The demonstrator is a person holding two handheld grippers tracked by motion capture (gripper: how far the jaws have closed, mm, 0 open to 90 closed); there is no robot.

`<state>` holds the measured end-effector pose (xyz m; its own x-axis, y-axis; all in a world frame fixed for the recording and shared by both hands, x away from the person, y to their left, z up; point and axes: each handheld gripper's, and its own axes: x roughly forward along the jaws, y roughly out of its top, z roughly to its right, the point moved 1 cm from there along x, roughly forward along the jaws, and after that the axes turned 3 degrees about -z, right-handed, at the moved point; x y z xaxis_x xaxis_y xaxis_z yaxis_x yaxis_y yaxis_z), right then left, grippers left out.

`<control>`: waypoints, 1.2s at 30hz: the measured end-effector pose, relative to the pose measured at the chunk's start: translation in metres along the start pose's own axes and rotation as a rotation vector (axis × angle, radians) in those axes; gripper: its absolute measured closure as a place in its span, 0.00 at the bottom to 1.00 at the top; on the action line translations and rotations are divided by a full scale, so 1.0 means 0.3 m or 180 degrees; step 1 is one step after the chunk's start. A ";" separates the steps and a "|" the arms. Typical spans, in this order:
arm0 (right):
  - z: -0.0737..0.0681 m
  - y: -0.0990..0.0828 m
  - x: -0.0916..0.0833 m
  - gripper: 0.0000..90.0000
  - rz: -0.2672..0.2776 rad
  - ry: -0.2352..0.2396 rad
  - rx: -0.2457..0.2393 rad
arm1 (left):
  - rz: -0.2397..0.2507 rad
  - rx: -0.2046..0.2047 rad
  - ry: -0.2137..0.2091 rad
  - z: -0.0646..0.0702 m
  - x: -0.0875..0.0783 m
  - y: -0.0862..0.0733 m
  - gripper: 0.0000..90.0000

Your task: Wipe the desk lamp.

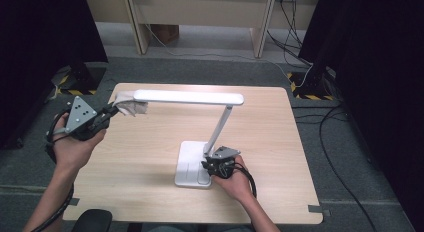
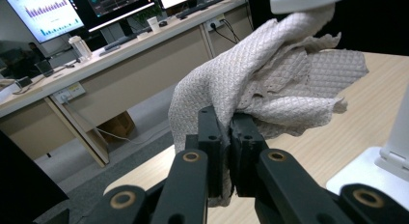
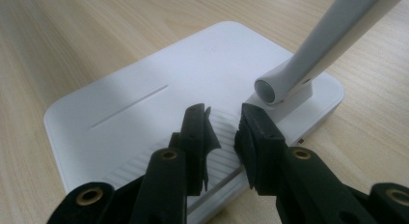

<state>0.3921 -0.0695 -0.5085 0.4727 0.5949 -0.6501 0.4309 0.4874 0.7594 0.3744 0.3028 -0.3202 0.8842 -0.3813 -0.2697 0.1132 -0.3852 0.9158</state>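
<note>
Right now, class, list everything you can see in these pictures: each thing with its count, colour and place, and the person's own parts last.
Desk lamp: one, white, base on the table's near middle, light bar reaching left.
Cloth: one, grey-white and waffle-textured, against the left end of the lamp's light bar.
Table: one, light wood, centre of the room.
Floor cables: several, black, right of the table.
Monitors: a few, lit, on a far desk in the left gripper view.
Left gripper: one, black, shut on the cloth.
Right gripper: one, black, jaws apart over the lamp's base, gripping nothing.
Hands: two, one holding each gripper.
</note>
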 end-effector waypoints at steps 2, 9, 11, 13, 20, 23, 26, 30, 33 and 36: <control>0.000 0.000 0.000 0.81 0.0004 -0.0001 0.0000 | 0.0038 0.0008 0.0034 -0.003 -0.005 0.011 0.94; 0.000 -0.001 0.000 0.80 0.0009 0.0000 -0.0005 | 0.0196 0.0020 0.0134 -0.015 -0.019 0.049 0.94; 0.000 -0.001 0.000 0.81 0.0011 -0.0002 -0.0004 | 0.0238 0.0032 0.0149 -0.014 -0.020 0.062 0.94; 0.000 -0.002 0.000 0.80 0.0013 -0.0004 -0.0003 | 0.0288 0.0045 0.0155 -0.012 -0.021 0.075 0.94; 0.000 -0.002 0.000 0.80 0.0010 -0.0002 -0.0006 | 0.0451 0.0149 0.0177 0.001 -0.027 0.115 0.94; 0.000 -0.002 -0.001 0.80 0.0010 -0.0007 -0.0005 | 0.0504 0.0171 0.0178 0.008 -0.030 0.130 0.94; 0.000 -0.002 0.000 0.80 0.0015 -0.0005 -0.0005 | 0.0547 0.0203 0.0166 0.015 -0.029 0.142 0.94; 0.000 -0.003 -0.001 0.80 0.0012 -0.0005 0.0001 | 0.0600 0.0314 0.0100 0.039 -0.023 0.174 0.94; 0.000 -0.002 -0.001 0.80 0.0011 -0.0003 -0.0003 | 0.0605 0.0379 0.0088 0.051 -0.022 0.187 0.94; 0.000 -0.002 0.000 0.80 0.0016 -0.0003 -0.0005 | 0.0616 0.0399 0.0070 0.057 -0.020 0.194 0.94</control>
<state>0.3918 -0.0699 -0.5090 0.4755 0.5969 -0.6462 0.4273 0.4854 0.7628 0.3678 0.2684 -0.2705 0.8938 -0.4404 -0.0847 -0.1156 -0.4087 0.9053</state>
